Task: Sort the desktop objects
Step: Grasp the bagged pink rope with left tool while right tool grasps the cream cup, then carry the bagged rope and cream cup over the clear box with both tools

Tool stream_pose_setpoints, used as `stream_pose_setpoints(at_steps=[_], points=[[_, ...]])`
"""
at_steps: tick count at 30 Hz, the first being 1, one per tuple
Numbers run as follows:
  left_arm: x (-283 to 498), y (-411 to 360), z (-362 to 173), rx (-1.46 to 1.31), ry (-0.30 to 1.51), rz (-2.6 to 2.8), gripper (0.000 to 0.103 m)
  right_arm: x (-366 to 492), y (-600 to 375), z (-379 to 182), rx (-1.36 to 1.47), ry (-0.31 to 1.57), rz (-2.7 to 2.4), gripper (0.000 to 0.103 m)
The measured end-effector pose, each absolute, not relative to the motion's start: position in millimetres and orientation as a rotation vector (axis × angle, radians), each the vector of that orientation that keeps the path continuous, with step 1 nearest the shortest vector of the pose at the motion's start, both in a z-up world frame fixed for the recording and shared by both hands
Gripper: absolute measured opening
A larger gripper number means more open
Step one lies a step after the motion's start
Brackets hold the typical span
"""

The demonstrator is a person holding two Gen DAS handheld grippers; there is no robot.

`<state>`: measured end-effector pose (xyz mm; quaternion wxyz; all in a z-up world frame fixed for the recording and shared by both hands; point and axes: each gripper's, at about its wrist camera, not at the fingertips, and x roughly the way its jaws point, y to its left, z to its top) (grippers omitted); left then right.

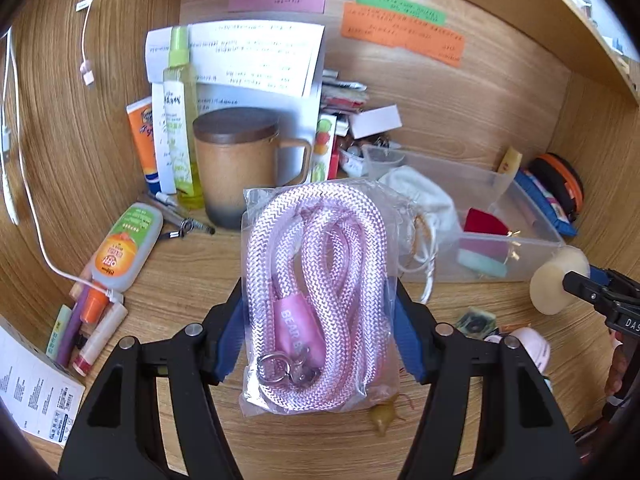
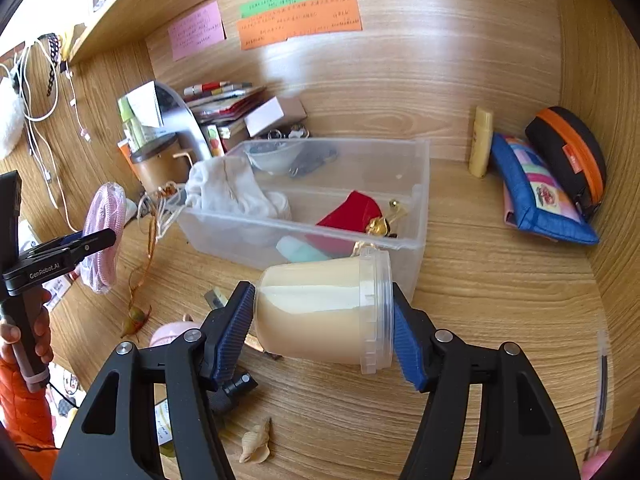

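You are pinching the bagged rope (image 1: pixel 316 292) in your left claw (image 1: pixel 320 320), lifted above the counter (image 1: pixel 192 264), and the jar (image 2: pixel 324 312) sideways in your right claw (image 2: pixel 324 332). The slick bag could be slipping out; the round jar could be rolling free between the pads. The clear bin (image 2: pixel 416 184) is sitting just beyond, already crowded. Around you, clutter is covering the wooden counter, with notes (image 2: pixel 298 20) on the far wall.
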<state>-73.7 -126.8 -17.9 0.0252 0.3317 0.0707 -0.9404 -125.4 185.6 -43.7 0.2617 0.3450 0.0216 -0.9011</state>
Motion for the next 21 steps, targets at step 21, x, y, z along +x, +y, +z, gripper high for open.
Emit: stream_pose_setpoints(at_steps=[21], points=[[-87,-92,33,0.897,0.182,-3.107,0.064,-128,188,9,0.755,0.107,-2.493,0.061]])
